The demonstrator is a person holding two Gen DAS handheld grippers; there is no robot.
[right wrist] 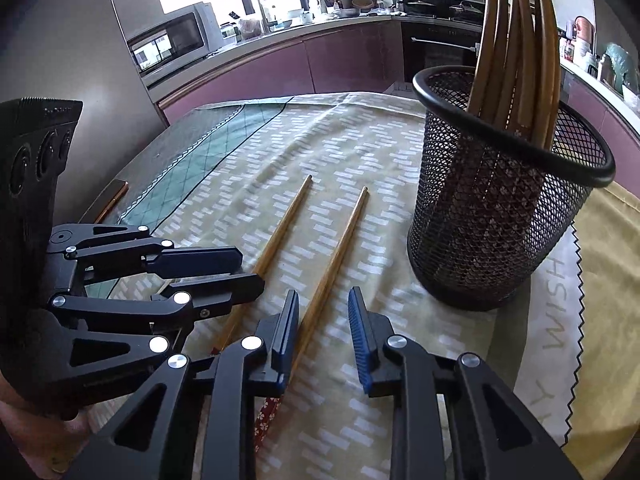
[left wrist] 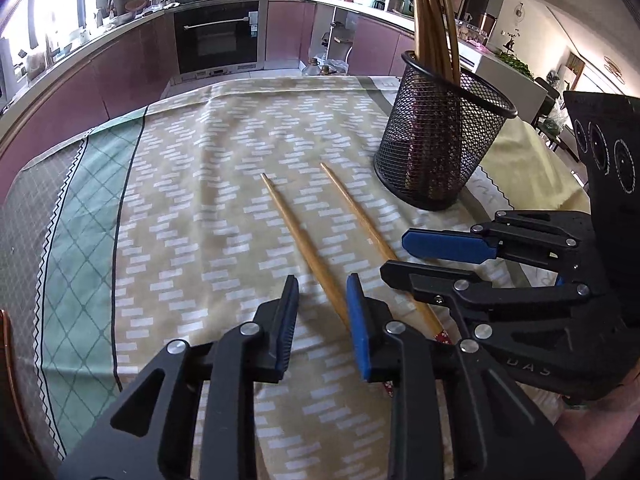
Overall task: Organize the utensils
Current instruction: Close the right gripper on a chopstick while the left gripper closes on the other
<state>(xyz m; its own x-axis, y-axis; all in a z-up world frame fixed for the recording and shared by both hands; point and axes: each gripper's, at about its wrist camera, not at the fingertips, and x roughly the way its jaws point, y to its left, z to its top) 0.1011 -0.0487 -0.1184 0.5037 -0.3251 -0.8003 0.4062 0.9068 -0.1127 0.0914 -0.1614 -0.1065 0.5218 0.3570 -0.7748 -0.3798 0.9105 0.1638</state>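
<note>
Container: a black wire-mesh cylindrical holder [left wrist: 440, 132] stands upright on the counter, at the upper right of the left wrist view and at the right of the right wrist view [right wrist: 504, 208].
Contents: a bundle of long light-brown wooden chopsticks [left wrist: 434, 20] stands in the mesh holder, their upper ends rising well above its rim and leaning toward its far side; their patterned lower ends show through the mesh.
Loose utensils: two more light-brown wooden chopsticks lie flat on the cloth, left of the holder and apart from it, roughly side by side with a gap between them.
Left chopstick [left wrist: 304, 248]: runs from mid frame down between the fingers of the left hand-held gripper [left wrist: 322, 320].
Right chopstick [left wrist: 360, 216]: passes under the right hand-held gripper [right wrist: 322, 330]; its red flower-patterned end shows at the bottom of the right wrist view.
Left hand-held gripper: jaws narrowly parted, straddling the left chopstick; the blue pads do not visibly press on it.
Right hand-held gripper: jaws narrowly parted around the right chopstick, which lies close by one pad; no clamping visible.
Counter: covered by a yellow cloth with white dashes [left wrist: 224, 184] and a green diamond-patterned band at the left.
</note>
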